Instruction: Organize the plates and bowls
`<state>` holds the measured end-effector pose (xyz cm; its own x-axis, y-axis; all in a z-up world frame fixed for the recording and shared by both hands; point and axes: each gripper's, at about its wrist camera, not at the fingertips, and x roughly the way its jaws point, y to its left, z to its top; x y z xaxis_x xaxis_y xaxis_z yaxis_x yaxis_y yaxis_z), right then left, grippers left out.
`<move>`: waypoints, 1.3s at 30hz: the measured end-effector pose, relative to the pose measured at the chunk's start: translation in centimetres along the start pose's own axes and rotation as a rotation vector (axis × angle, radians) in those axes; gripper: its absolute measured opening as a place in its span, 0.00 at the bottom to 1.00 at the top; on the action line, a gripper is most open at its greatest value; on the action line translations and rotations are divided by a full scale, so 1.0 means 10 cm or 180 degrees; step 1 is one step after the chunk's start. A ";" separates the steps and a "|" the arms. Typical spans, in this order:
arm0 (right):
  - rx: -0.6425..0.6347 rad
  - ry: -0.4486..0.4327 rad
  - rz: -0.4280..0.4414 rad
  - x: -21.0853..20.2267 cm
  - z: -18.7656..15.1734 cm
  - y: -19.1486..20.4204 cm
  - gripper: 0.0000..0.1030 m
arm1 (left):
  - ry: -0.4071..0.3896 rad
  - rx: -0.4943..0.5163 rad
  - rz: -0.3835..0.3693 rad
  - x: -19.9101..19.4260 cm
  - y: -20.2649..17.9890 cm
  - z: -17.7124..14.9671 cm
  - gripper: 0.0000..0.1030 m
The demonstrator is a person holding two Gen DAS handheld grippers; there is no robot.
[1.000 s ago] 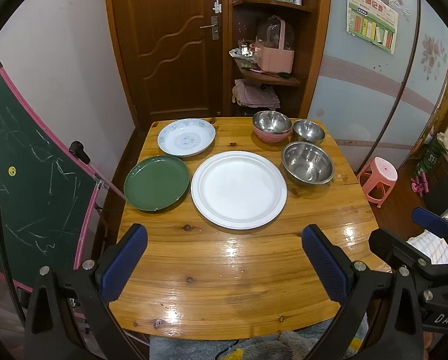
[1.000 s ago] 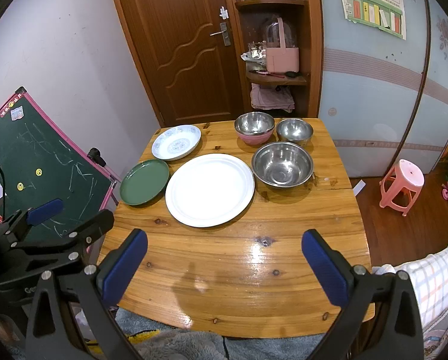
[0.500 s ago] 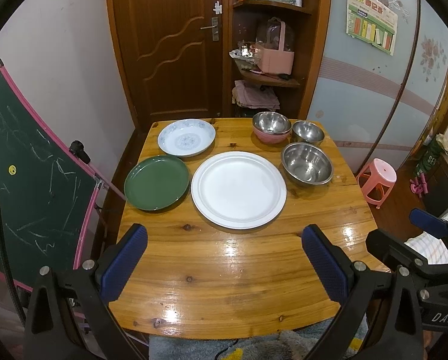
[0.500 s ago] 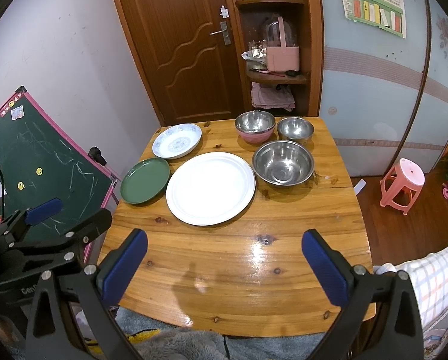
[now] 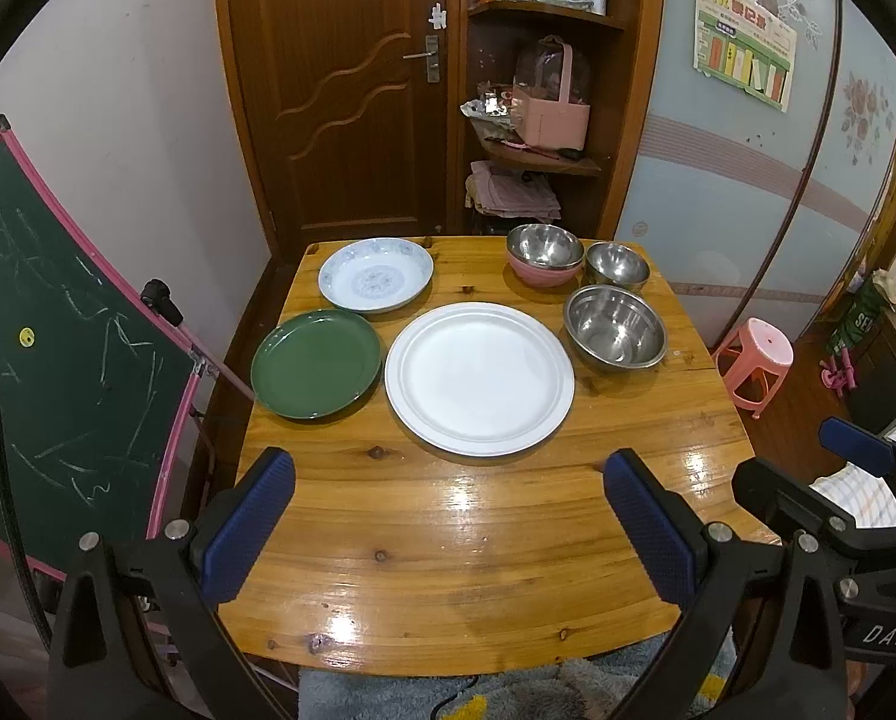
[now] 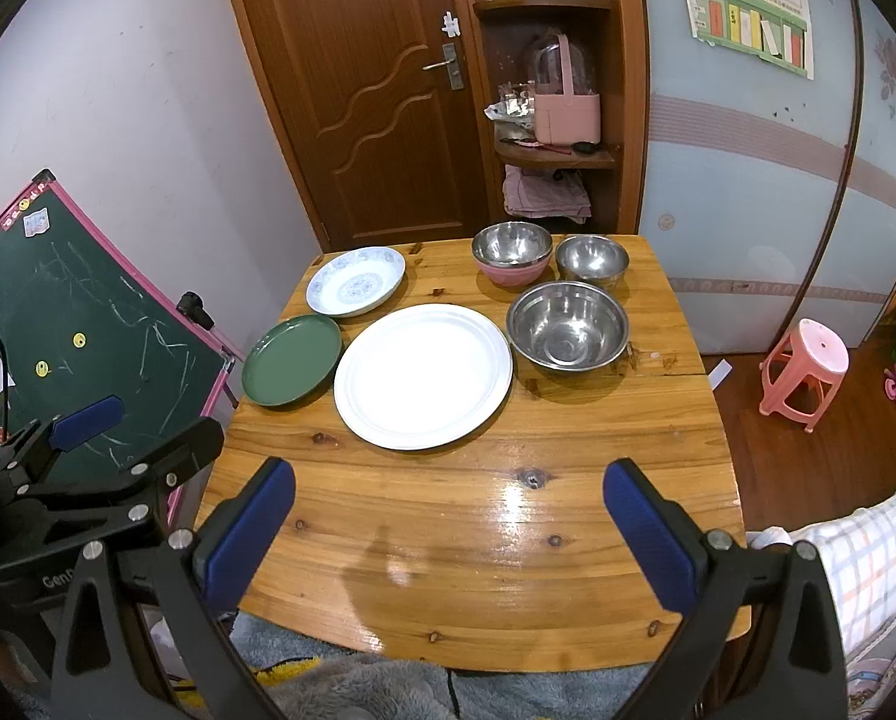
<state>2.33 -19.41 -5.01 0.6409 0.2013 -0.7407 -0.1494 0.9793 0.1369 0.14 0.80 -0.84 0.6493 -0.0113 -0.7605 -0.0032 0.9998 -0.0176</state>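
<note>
A large white plate (image 5: pixel 479 378) (image 6: pixel 422 375) lies mid-table. To its left sits a green plate (image 5: pixel 316 363) (image 6: pixel 292 360); behind that is a blue-patterned white plate (image 5: pixel 375 274) (image 6: pixel 356 281). Right of the white plate stands a large steel bowl (image 5: pixel 615 327) (image 6: pixel 568 324). Behind it are a small steel bowl (image 5: pixel 617 264) (image 6: pixel 592 258) and a pink bowl with a steel bowl nested in it (image 5: pixel 545 254) (image 6: pixel 512 251). My left gripper (image 5: pixel 448 525) and right gripper (image 6: pixel 448 531) hover open above the table's near edge, holding nothing.
The wooden table (image 5: pixel 448 588) stands against a door (image 5: pixel 339 90) and a corner shelf (image 5: pixel 538 150). A green chalkboard (image 5: pixel 39 360) leans at the left. A pink stool (image 6: pixel 805 372) is on the floor at the right. A grey rug lies under the near edge.
Both views have shifted only slightly; the dishes stay where they were and both grippers stay open.
</note>
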 end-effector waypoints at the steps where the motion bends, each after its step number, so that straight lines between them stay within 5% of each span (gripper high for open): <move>1: 0.0001 0.0003 -0.0001 -0.01 0.00 0.00 1.00 | 0.0002 0.0001 0.0001 0.00 0.00 0.00 0.99; 39: -0.0072 -0.0131 -0.0033 -0.05 0.12 0.01 1.00 | -0.0070 -0.0018 -0.0016 -0.06 0.11 0.08 0.99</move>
<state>2.93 -19.36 -3.85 0.6729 0.1923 -0.7143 -0.1592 0.9806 0.1140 0.37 1.94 0.18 0.6659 -0.0161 -0.7459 -0.0040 0.9997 -0.0251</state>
